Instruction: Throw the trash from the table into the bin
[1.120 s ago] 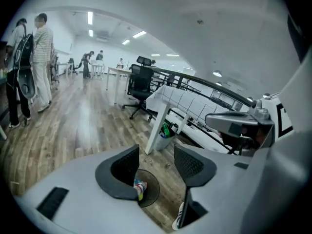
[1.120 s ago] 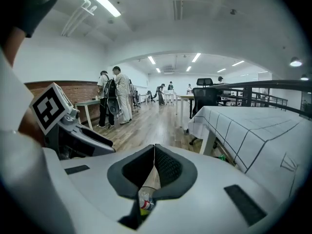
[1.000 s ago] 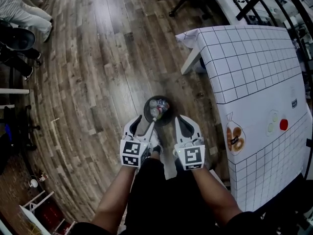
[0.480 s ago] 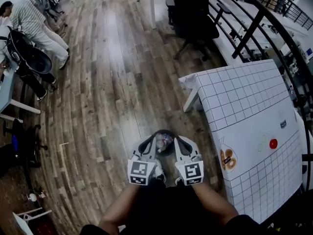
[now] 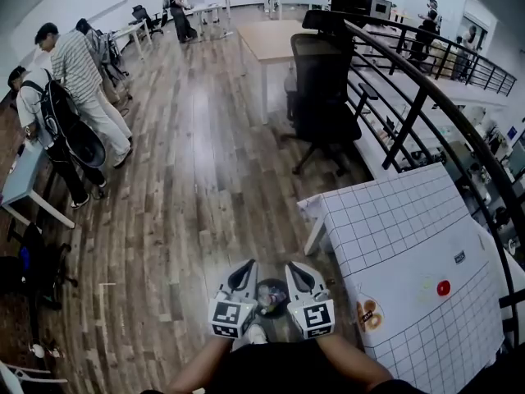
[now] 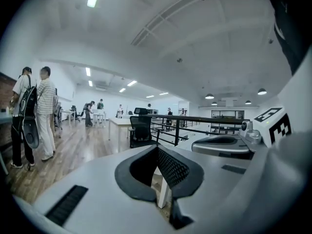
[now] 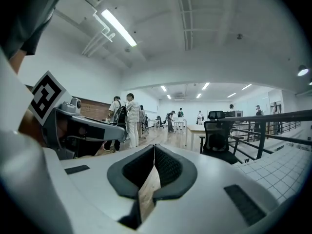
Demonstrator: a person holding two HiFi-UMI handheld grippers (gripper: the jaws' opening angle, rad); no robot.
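At 7 o'clock in my head view the left gripper is held roughly level. Its jaws have just been closing and now meet with nothing between them. Just right of it, at 6 o'clock on the wooden floor, stands the small dark bin with pale trash inside, showing in the gap between my two tools. The right gripper at 5 o'clock is likewise pressed together and empty. I judge that one drop is done and the step in hand is fetching the next piece.

The gridded worktop lies at 4 o'clock. What looks like a snack packet rests at its near edge, closest to the bin. A red disc lies further in, at 2 o'clock from the packet. Both look like leftover trash, though I can't make them out finely.

To do this well I'd swing right and spread the right gripper's jaws before coming down. I'd take the packet by a corner, since it looks flat and slippery, and keep clear of the cloth's hanging edge. I'd let go only once directly above the bin's mouth.
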